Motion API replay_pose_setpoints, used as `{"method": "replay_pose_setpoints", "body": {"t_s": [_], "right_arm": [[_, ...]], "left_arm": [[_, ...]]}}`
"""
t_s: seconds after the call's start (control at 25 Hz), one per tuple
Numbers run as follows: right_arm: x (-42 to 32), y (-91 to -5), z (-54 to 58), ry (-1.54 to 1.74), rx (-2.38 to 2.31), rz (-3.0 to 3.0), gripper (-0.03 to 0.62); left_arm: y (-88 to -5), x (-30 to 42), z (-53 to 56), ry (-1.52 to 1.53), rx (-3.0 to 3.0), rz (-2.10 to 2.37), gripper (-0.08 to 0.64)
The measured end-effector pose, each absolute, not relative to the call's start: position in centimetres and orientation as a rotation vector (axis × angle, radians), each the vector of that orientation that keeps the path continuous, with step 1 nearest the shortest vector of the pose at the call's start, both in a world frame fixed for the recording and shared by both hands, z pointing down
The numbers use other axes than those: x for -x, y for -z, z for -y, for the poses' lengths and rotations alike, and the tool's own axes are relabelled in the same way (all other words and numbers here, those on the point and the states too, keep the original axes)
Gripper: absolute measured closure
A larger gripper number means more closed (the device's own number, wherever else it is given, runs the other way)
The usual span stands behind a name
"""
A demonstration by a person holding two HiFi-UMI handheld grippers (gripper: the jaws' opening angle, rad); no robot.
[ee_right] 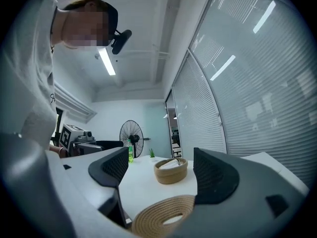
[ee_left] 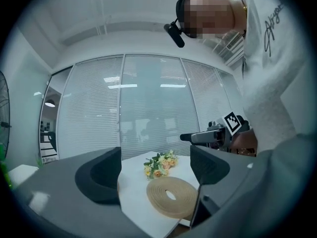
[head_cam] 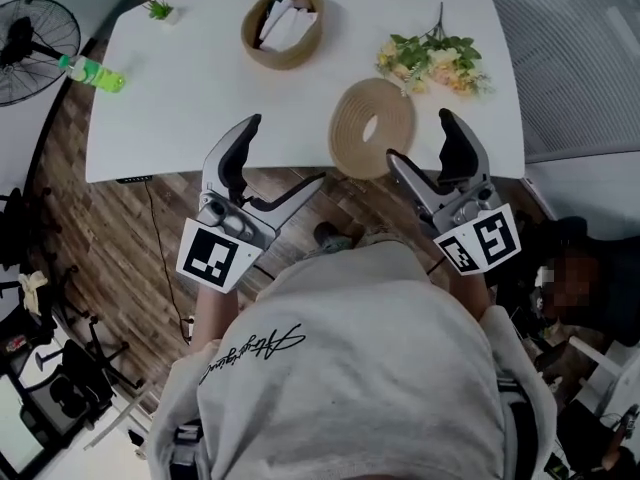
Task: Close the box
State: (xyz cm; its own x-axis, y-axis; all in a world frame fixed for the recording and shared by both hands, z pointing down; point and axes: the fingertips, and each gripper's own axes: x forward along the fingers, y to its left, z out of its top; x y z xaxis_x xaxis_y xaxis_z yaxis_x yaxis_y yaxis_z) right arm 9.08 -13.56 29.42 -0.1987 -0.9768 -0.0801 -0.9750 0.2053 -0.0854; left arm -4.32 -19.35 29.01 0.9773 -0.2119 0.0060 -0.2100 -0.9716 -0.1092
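We hold the left tool (head_cam: 285, 153) and right tool (head_cam: 420, 136) wide and empty at the table (head_cam: 200, 98) edge, flanking the woven lid (head_cam: 372, 128), likely to lift it. The box (head_cam: 285, 58) sits open farther back.

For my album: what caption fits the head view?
Open left tongs and open right tongs near a woven lid on the white table.
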Motion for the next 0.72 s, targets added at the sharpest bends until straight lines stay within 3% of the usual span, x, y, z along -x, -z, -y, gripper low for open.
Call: {"method": "replay_pose_setpoints", "body": {"t_s": [0.44,0.72], "right_arm": [[-10.7,-32.7,12.1,0.11,1.894,-2.483,0.146],[-11.0,-36.9,12.5,0.228,1.903,-2.58,0.109]], "left_arm": [[-31.8,0.5,18.6,0.086,3.089,-0.119,0.136],[-36.4,-1.1,18.6,0.299,3.064,0.019,0.104]]}}
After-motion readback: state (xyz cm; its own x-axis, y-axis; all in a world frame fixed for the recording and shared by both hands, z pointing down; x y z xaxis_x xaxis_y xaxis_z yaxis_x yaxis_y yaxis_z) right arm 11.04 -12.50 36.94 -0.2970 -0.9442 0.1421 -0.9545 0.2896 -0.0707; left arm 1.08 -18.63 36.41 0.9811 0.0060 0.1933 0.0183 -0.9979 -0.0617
